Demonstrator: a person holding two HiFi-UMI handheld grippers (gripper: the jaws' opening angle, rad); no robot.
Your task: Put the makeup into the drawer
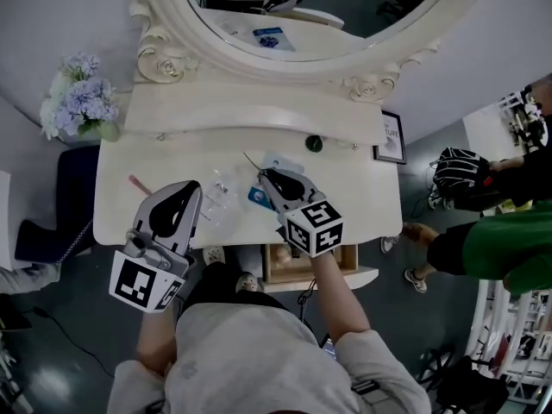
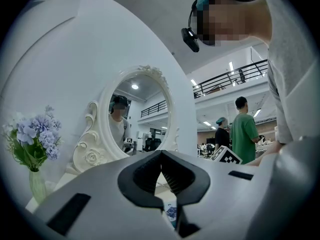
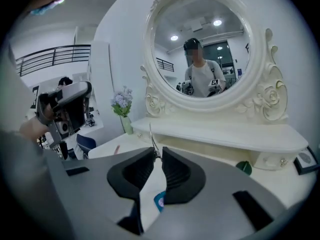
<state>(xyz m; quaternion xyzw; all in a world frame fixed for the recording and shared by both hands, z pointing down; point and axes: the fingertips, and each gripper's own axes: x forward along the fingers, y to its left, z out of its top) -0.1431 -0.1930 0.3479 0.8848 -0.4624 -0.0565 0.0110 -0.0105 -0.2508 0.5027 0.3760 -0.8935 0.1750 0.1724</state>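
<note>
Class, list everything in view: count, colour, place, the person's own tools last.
Ornate dressing table: one, white, centre.
Oval carved-frame mirror: one, white, on the table's back.
Vase of flowers: one, lilac-blue, table's back left.
Small framed picture: one, dark-framed, table's right end.
Round object: one, dark green, tabletop back right.
Thin stick: one, pink, tabletop left.
Flat packet: one, blue, tabletop centre.
Open drawer: one, wood-lined, under the table front.
Thin metal tool: one, silvery, in the right jaws.
Bystander: one, green top, floor right.
Left hand-held gripper: one, grey-black, shut, empty.
Right hand-held gripper: one, grey-black, shut on the tool.
</note>
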